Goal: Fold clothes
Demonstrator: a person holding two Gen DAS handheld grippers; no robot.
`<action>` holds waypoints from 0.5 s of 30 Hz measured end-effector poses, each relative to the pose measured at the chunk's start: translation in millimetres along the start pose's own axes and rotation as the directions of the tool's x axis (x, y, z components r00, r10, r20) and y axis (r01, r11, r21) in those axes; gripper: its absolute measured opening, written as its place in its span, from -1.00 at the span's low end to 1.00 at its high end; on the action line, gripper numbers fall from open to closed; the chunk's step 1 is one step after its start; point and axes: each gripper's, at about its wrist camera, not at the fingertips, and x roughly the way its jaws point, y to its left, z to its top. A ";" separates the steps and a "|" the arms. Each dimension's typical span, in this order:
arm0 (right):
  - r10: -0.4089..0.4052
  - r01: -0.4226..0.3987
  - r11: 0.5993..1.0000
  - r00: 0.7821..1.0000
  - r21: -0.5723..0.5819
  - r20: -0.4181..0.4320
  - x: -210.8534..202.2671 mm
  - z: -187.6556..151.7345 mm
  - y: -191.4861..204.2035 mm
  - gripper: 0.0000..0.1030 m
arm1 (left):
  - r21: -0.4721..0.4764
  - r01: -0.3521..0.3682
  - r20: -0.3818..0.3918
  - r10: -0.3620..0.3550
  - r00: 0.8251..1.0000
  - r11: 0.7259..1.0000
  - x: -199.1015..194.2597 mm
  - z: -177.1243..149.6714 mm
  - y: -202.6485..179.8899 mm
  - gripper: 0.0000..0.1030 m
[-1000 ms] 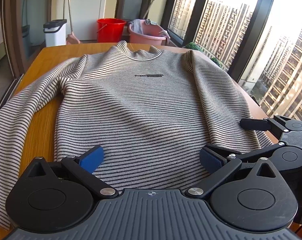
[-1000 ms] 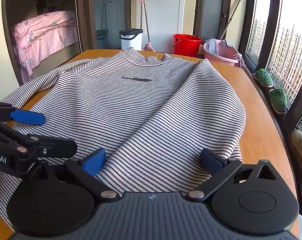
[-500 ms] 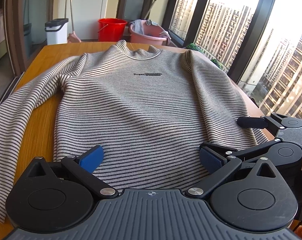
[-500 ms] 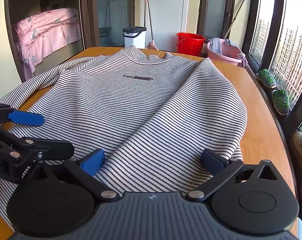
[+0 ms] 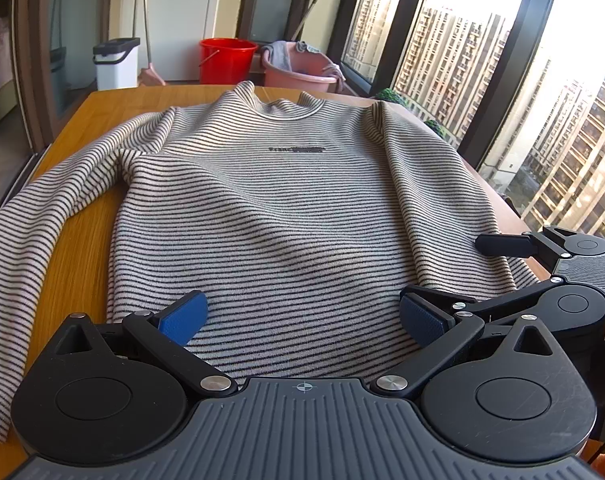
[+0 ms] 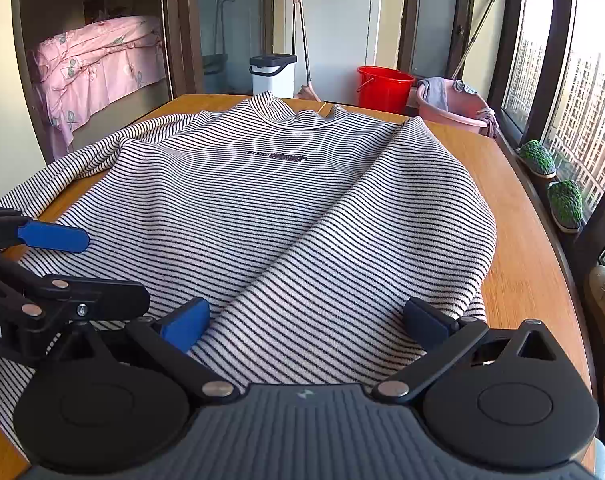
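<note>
The striped sweater lies flat on the bench, soft and floppy. Both hand-held grippers, left and right, gape wide, empty; grasping its near hem seems best.

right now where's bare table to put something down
Bare table between the striped sweater and the window side. A smaller wedge between its body and spread sleeve. The near edge is crowded by both hand-held grippers.

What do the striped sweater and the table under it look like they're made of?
Sweater: looks like a soft, thickish knit, matte and slightly fuzzy; it drapes in rounded folds. The exact fibre can't be told.
Table: looks like wood or wood veneer, honey-coloured with fine straight grain lines and a smooth, faintly glossy finish.
</note>
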 end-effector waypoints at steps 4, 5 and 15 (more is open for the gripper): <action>0.003 -0.003 1.000 1.000 -0.002 0.000 0.1 0.3 -1.6 1.00 | -0.001 0.002 0.003 -0.002 1.000 1.000 0.9 0.1 -1.7 1.00; 0.003 -0.003 1.000 1.000 -0.002 0.000 -0.2 0.1 -1.0 1.00 | -0.001 0.002 0.004 -0.002 1.000 1.000 1.1 0.2 -1.9 1.00; 0.003 -0.003 1.000 1.000 -0.002 0.003 -0.4 -0.1 -0.6 1.00 | -0.018 0.036 0.018 -0.035 0.999 0.999 -7.0 -0.9 3.0 1.00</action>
